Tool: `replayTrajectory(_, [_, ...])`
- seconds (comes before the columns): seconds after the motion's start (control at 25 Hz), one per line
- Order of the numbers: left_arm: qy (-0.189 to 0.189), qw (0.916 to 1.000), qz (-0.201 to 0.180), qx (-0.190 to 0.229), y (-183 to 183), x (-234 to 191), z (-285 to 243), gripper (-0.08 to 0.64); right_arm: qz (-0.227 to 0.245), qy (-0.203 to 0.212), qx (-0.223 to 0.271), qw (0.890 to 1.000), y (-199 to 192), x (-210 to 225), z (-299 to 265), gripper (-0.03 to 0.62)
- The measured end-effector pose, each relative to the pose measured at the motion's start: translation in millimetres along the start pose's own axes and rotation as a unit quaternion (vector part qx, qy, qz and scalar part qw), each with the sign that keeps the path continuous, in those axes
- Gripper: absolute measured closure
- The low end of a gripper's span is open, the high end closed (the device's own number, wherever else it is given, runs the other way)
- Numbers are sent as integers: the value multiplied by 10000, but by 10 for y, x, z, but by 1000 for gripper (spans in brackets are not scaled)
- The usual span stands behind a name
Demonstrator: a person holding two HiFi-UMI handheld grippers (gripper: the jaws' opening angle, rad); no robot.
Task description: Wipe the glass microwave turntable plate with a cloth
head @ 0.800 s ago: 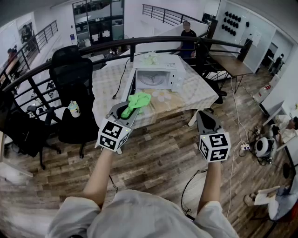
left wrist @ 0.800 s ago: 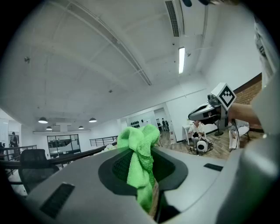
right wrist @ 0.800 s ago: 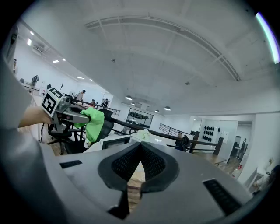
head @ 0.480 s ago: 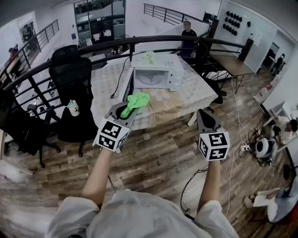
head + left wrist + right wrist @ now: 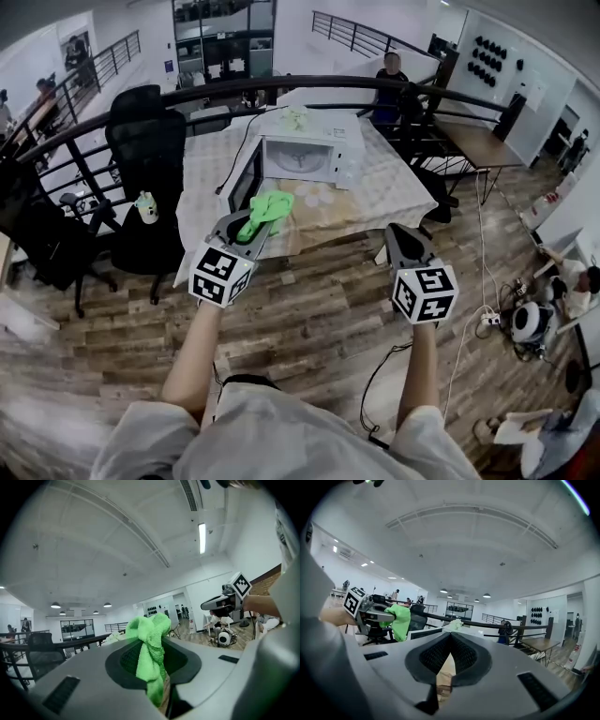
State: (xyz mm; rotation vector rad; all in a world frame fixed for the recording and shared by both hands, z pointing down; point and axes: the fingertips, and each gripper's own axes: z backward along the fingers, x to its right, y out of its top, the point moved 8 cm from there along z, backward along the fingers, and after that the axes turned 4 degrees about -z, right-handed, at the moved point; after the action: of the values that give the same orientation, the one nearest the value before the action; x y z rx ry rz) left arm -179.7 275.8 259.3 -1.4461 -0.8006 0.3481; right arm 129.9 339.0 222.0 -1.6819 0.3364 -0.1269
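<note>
Glass turntable plate [image 5: 302,160] is seen inside the microwave [image 5: 349,150], seated on the cavity floor, not yet taken out or touched. Microwave door [image 5: 242,183] is swung open to the left, so the cavity can be reached from the front. Microwave is set on a cloth-covered table [image 5: 398,187], well apart from both grippers.

Green cloth [image 5: 267,208] is pinched in the left gripper [image 5: 251,228]. In the left gripper view the jaws are closed onto the cloth [image 5: 151,648], which is bunched above the tips with a tail hanging below. That leaves a loose wad out front, judged ready to be used as the wiping face. Left gripper is pointed toward the open door but held short of the table edge.

Right gripper [image 5: 401,246] is carried empty. In the right gripper view its jaws [image 5: 450,641] are pressed together at the tips with nothing between them. It is held level beside the left, likely kept free to steady or lift the plate.

A second pale green cloth [image 5: 295,118] is left on top of the microwave. Some pale round things [image 5: 319,195] lie on the table before the door and cannot be identified.

Stage is judged as approach, with wiping not begun. Next, the cloth needs to be brought through the door opening without snagging the door.
</note>
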Motion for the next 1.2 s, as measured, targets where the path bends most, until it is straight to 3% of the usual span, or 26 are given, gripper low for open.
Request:
replayTrajectory(0.2, [91,9998,98,-125,-30,95,-237,479,-23,138,-45,9999,-48,296,-93,578])
replayTrajectory(0.36, [131,9998,30,-119,-77,-68,-541,479,1,110,-70,9999,-96,489,-348,578])
replayTrajectory(0.96, [-273,9996,10,-124,-372,-1736,-2416,479,-108,49,-71,9999,296,951,-2480,578])
replayTrajectory(1.2, [-563,9980,40,-274,-512,-2058,-3040,479,-184,-84,-100,9997,262,1157,-3160,578])
